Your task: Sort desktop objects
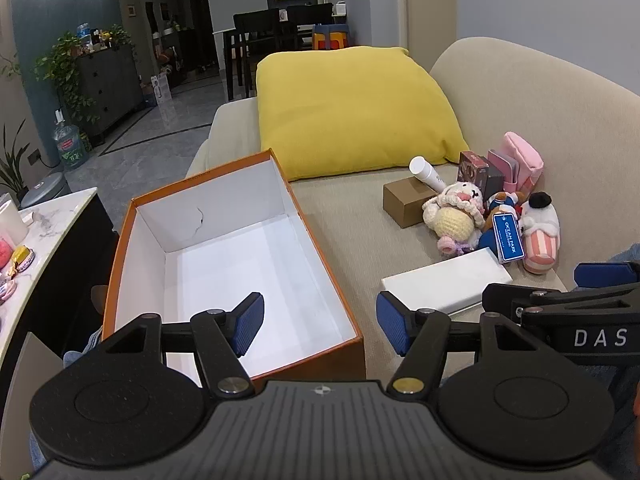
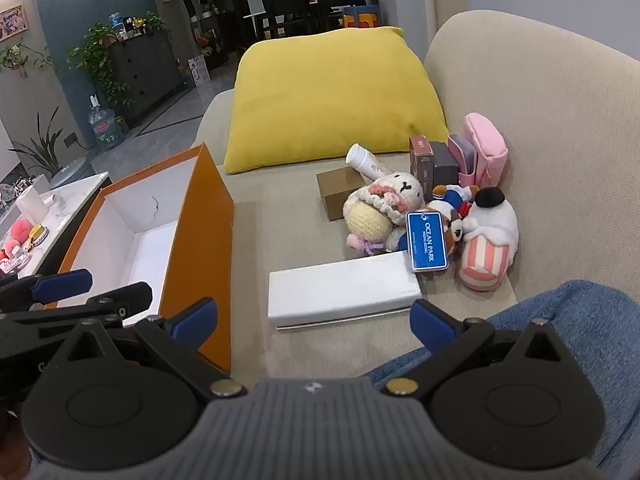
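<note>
Right gripper (image 2: 314, 322) spread wide, nothing between the pads, pointing down at the flat white rectangular cardboard box (image 2: 344, 294) just ahead on the beige fabric sofa seat (image 2: 280, 220). Long axis of that box crosswise to the fingers (so an end-on pinch looks unlikely without a wrist turn). Left gripper (image 1: 320, 322) also spread and bare, over the near rim of the open orange cardboard box with white lining (image 1: 224, 248); farther from the white box than the right. Beyond: heap of plush toys (image 2: 404, 208), blue card (image 2: 426, 241). Toys overlapping, count unclear; white box partly cut off in left view.
</note>
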Demonstrator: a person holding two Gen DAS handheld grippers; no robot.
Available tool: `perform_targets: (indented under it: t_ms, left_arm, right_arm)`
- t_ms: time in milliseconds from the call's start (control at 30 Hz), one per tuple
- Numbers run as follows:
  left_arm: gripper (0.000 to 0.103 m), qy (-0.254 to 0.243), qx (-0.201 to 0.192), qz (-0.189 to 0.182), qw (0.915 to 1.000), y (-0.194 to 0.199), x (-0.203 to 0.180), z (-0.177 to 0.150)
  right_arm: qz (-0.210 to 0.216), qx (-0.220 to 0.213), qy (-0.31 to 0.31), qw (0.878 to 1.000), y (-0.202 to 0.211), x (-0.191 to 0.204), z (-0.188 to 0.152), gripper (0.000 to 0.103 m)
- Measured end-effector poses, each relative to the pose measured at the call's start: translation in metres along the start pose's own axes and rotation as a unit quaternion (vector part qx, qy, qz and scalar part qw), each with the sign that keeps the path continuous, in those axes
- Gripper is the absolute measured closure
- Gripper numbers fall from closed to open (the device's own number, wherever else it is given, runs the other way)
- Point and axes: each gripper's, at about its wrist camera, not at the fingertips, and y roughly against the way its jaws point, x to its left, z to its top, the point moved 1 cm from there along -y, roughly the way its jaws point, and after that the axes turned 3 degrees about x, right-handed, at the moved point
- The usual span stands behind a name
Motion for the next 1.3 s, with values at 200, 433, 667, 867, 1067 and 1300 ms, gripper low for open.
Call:
perform_targets:
  t_ms: [200, 433, 667, 867, 1067, 1300]
  left_arm:
    - [0.029, -0.008, -0.002, 0.002, 1.0, -0.0007, 0.0007, -0.002]
    - [0.029, -0.009, -0.001, 0.005, 0.9999, -0.0007, -0.0005, -0.0012]
    - [0.029, -0.009, -0.001, 0.005, 0.9999, -0.0007, -0.0004, -0.0014]
    - [0.029, -0.011, 0.0, 0.002, 0.9999, -0.0011, -0.0008, -0.001]
    - [0.029, -0.01, 0.001, 0.0, 0.9999, -0.0013, -0.0011, -0.0012]
    - [0.029, -0.012, 0.001, -0.008, 0.9999, -0.002, -0.0041, 0.0011]
  right_arm:
    - [0.0, 0.004, 0.0, 1.0, -0.0026, -0.0008, -0.0005, 0.001]
    - [0.001, 0.003, 0.001, 1.0, -0.0042, -0.0004, -0.0012, 0.001]
    - [0.001, 0.006, 0.0, 1.0, -0.0058, 0.0004, -0.0021, 0.001]
    - [0.001, 0.006, 0.0, 1.0, -0.0061, 0.0, -0.0019, 0.001]
    - [0.001, 0.006, -0.001, 1.0, -0.0064, -0.0006, -0.002, 0.001]
    - [0.002, 0.008, -0.008, 1.0, -0.0073, -0.0059, -0.003, 0.001]
